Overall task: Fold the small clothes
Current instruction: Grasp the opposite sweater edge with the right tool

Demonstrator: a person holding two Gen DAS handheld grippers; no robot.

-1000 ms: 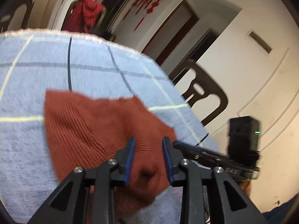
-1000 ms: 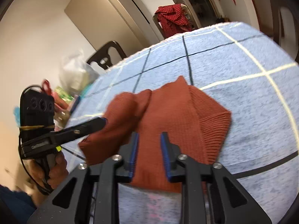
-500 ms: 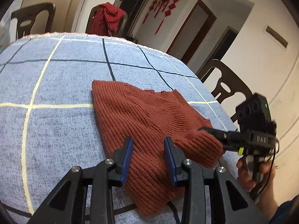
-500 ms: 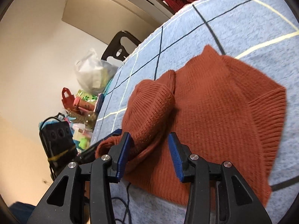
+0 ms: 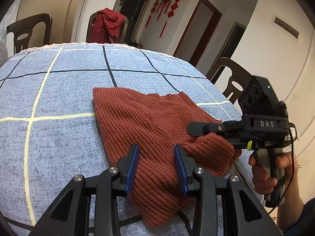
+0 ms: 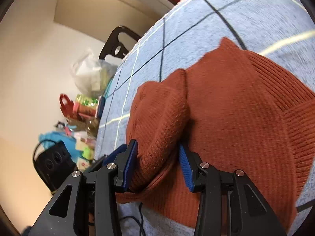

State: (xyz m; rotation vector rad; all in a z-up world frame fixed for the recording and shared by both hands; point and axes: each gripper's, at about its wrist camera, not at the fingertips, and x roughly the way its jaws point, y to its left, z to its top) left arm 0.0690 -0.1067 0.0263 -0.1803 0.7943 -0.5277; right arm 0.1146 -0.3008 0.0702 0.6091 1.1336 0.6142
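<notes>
A rust-red knitted sweater lies flat on the blue checked tablecloth. One sleeve is folded back onto its near right corner. My left gripper hovers over the sweater's near edge. Its jaws are opening and the pads press on nothing. A hand holds my right gripper, which is open. The rolled sleeve lies loosely between its blue pads, over the sweater's body. In the left wrist view only its upper finger shows, above the sleeve.
Dark chairs stand around the table: one at the right, one at the far left, and one draped with a red checked cloth. A plastic bag and packets crowd the table's left end. A black cable lies at the near edge.
My right gripper has swung left over the sweater and widened its jaws; the folded sleeve now lies between them. My left gripper's jaws have spread slightly and the sweater has settled flat.
</notes>
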